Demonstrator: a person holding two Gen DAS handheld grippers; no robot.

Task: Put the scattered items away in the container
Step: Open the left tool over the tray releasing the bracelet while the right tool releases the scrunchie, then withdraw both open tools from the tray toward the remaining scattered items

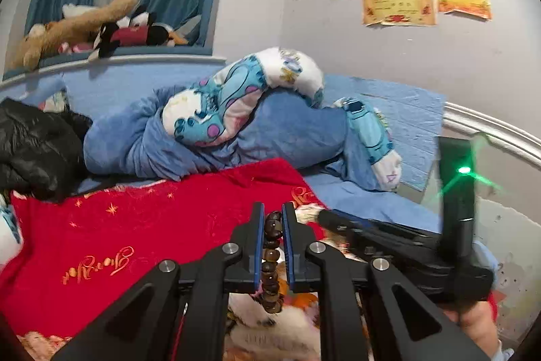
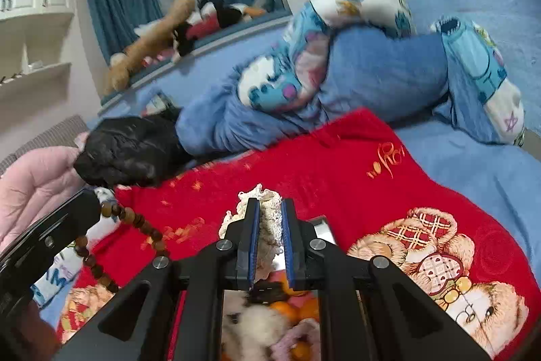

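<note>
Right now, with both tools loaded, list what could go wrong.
1. The beads hang in a long loop below the left tool; the loop could snag the right tool or slip free.
2. The lace is pinched only along one edge, so it may pull out while carried.

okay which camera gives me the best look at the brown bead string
The right wrist view. There the bead string hangs from the left gripper as a long open loop over the red blanket. The left wrist view shows only a short column of beads clamped between that gripper's own fingers, the rest hidden.
</note>
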